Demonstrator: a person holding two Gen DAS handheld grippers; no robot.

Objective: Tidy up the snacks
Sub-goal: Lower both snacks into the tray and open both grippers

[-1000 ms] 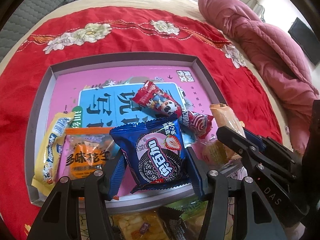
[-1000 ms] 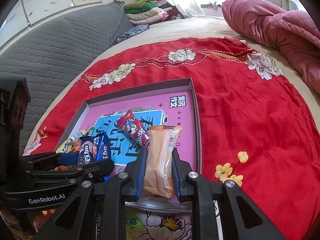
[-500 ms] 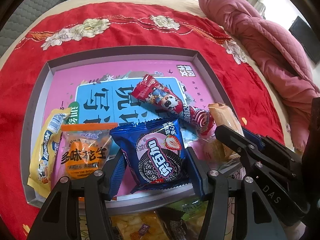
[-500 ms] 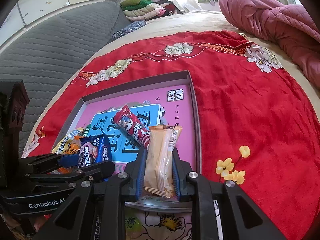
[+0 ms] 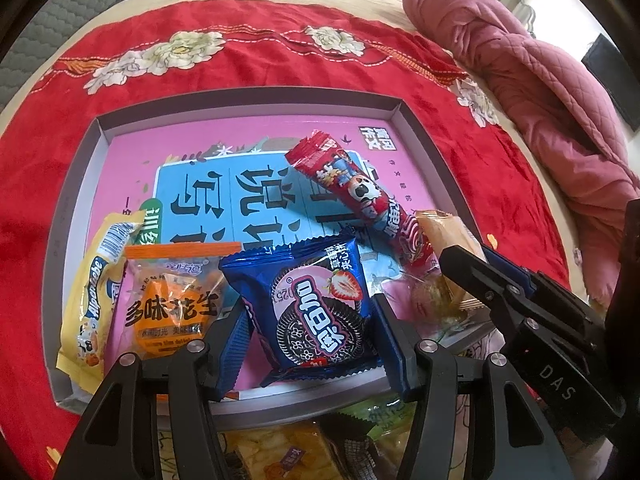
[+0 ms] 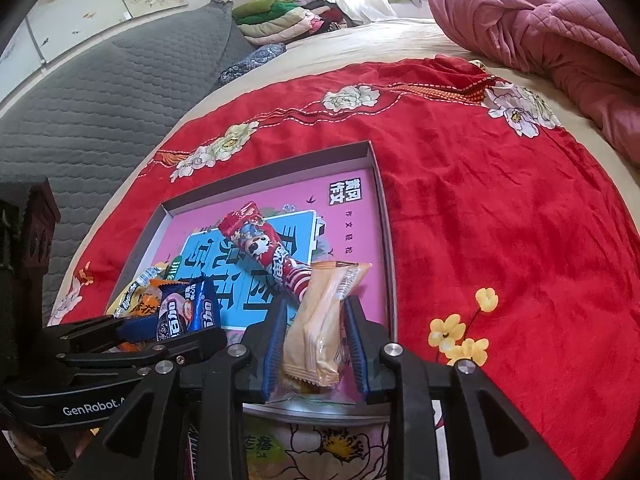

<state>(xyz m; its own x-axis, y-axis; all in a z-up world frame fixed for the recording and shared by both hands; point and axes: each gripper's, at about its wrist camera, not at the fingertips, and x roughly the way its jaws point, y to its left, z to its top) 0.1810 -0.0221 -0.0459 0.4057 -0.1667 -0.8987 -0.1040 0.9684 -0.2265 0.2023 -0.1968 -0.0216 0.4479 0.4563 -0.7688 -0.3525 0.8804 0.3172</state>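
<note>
Right gripper (image 6: 314,340), jaws just opening, straddles the tan snack pack (image 6: 320,320) standing lengthwise over the box's (image 6: 386,240) near right corner; pads seem just clear. Left gripper (image 5: 310,334) brackets the blue cookie pack (image 5: 312,304) alongside.

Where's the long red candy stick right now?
In the left wrist view, the red candy stick lies diagonally in the pink tray, right of centre, between the blue cookie pack and the tan wafer pack.
</note>
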